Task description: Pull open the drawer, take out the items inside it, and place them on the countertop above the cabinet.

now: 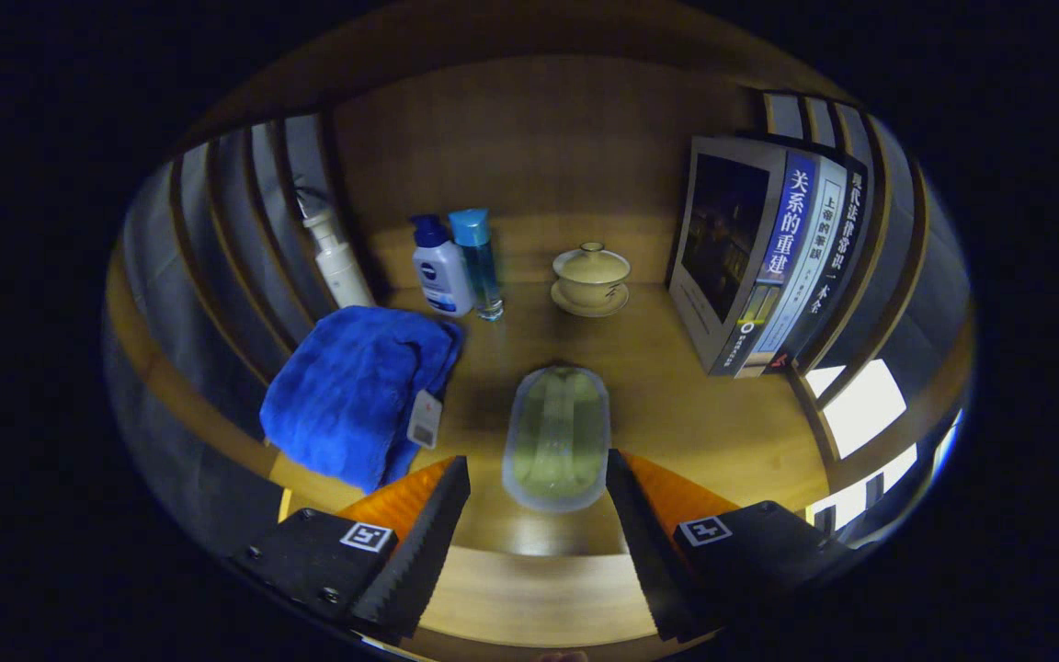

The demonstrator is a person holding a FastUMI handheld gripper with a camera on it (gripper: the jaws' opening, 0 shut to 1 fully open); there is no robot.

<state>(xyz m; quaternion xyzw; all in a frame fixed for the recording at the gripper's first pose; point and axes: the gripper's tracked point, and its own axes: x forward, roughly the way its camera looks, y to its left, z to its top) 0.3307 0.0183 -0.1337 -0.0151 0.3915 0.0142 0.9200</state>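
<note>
Looking along the gripper (537, 515), I see its fingers spread wide apart, holding nothing. A translucent, pale green oblong plastic case (556, 437) lies flat on the wooden desk (695, 414), its near end reaching into the gap between the fingertips without touching either one. Just ahead of the left finger, a folded blue terry towel (355, 391) with a small white tag rests on the desk. Beyond the towel stand a white pump bottle (337, 262), a white bottle with a dark blue cap (440, 267) and, touching it, a slim clear bottle with a light blue cap (480, 262). Straight ahead, well beyond the case, a cream ceramic lidded cup on a saucer (591, 279) sits near the wooden back wall. Ahead and to the right, a row of upright books (773, 257) leans against the slatted side.
</note>
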